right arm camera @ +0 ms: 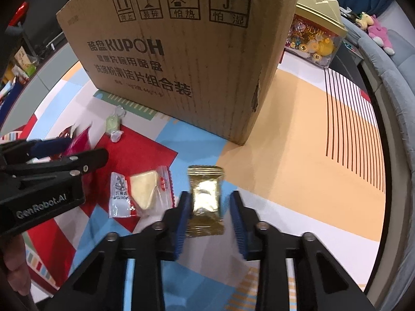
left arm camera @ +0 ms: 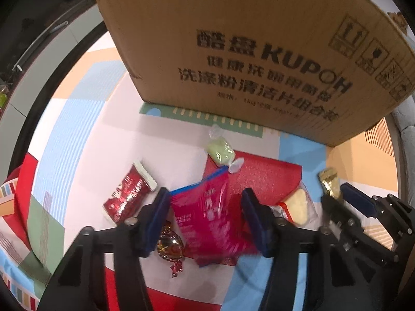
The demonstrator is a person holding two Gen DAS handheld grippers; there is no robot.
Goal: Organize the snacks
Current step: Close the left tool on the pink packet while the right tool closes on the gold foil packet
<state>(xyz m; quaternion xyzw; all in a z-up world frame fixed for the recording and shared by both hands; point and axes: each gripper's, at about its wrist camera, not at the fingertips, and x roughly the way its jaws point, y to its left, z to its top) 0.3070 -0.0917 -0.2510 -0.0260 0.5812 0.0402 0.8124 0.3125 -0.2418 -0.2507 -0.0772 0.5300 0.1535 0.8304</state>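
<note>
Snacks lay on a colourful mat [right arm camera: 298,134] in front of a big cardboard box [left arm camera: 246,51]. Box top was cut off in both views. A shiny pink snack bag [left arm camera: 212,215] sat between the left gripper's [left arm camera: 205,217] blue pads, looking blurry; whether they pressed it was hard to tell. Only the right view showed the crinkly gold packet [right arm camera: 206,199] whole: the right gripper [right arm camera: 210,223] straddled it, one pad touching, the other just beside. A soft green candy [left arm camera: 220,150] lay beyond the pink bag.
</note>
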